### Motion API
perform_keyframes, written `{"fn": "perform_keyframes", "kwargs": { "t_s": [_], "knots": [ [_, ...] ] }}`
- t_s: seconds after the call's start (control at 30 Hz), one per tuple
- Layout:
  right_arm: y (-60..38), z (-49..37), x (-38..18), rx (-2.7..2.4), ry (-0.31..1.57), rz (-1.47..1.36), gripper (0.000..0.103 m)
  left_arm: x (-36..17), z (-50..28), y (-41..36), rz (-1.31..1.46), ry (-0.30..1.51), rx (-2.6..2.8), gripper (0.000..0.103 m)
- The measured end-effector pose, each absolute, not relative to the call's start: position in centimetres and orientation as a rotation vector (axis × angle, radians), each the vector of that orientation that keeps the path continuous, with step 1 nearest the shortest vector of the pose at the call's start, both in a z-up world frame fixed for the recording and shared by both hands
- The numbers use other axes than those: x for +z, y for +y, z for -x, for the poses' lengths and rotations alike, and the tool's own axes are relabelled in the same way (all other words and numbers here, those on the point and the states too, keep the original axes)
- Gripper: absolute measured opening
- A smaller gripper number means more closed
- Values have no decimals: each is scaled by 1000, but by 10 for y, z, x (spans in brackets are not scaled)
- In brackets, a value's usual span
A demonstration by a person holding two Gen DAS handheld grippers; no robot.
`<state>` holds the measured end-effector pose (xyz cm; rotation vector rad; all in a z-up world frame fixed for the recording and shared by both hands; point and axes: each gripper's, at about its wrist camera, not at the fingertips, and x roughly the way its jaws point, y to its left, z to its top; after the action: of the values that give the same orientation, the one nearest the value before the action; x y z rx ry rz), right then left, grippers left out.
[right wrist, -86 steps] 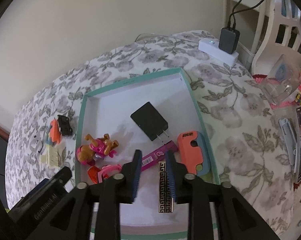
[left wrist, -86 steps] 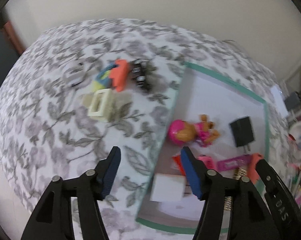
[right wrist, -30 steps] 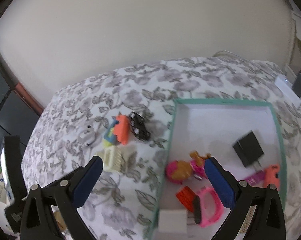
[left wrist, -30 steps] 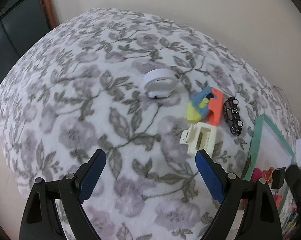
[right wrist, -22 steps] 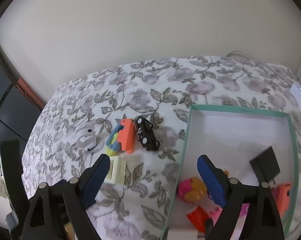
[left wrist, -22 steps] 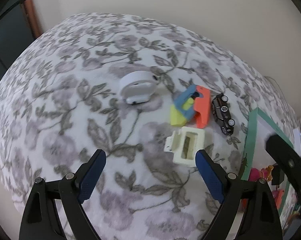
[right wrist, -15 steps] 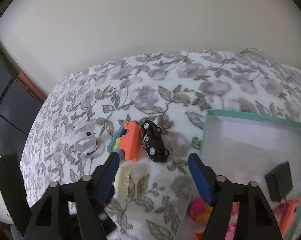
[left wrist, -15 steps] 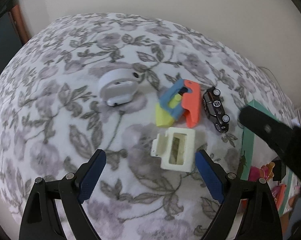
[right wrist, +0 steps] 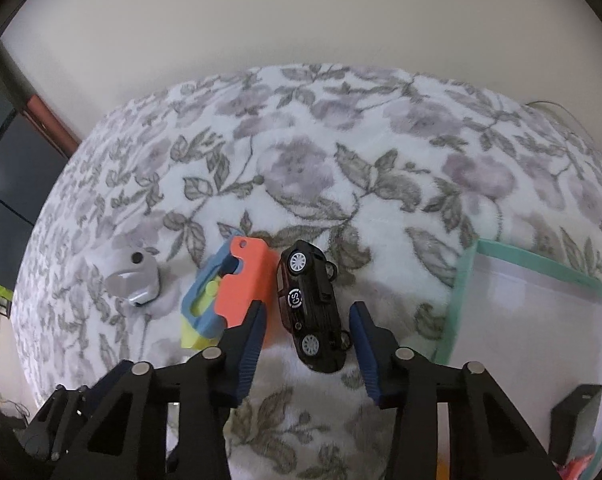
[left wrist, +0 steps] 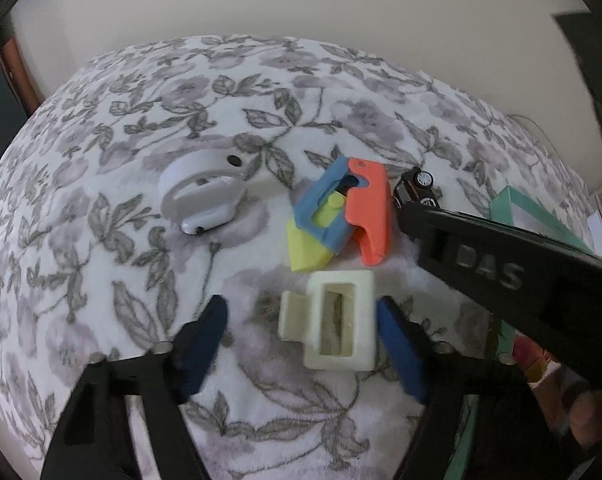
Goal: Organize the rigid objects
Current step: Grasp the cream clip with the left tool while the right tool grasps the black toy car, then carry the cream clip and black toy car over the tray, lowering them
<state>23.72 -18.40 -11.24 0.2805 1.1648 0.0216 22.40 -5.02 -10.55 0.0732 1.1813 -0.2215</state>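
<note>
Both tools are coming down on loose toys that are lying on a flower-patterned blanket, beside a green-rimmed box (right wrist: 541, 264) that looks like the collecting place.

The left tool (left wrist: 301, 320) is narrowing its spread around a cream plastic frame (left wrist: 341, 320). The frame is sitting between the blue pads: the right-hand pad (left wrist: 397, 340) is just at its edge, while the left-hand pad is standing clear of it, so nothing is pinched yet. The frame's side tab is sticking out toward that far pad, so the pad will probably meet the tab first. Shifting the tool a little toward the far side should centre the frame and stop it from being shoved across the soft blanket.

The right tool (right wrist: 307, 322) is closing around a black toy car (right wrist: 313, 308), which is lying between the pads along its length, with small gaps on both sides. An orange piece (right wrist: 243, 280) of a blue-and-yellow toy is lying just beside the left pad, which could catch it. Going low enough to squeeze the car's body, not its wheels, should be giving the steadier hold.

A white round gadget (left wrist: 201, 196) is lying farther off, untouched.
</note>
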Motion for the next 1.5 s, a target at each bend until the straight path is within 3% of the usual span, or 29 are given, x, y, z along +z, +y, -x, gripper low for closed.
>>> {"fn": "perform_keyframes", "kwargs": {
  "t_s": [0.07,0.17,0.4,0.53,1.1,1.5],
  "knots": [
    [-182,-241,-117,24,1176,-269,38,-109,-224,-51,-80,1183,-224,72],
    [-181,-244,-124,20,1186,-257,37,-113,-226,-51,-75,1191,-235,62],
    [-184,-245,-127,19,1178,-250,37,-120,-228,-52,-77,1203,-219,61],
    [-177,-246,-126,14,1180,-227,35,-119,-227,-52,-93,1196,-204,49],
    [-174,-214,-121,15,1212,-289,34,-115,-212,-38,-111,1230,-167,49],
    [-174,-166,-85,30,1166,-365,30,-87,-192,-20,-100,1223,-117,49]
  ]
}}
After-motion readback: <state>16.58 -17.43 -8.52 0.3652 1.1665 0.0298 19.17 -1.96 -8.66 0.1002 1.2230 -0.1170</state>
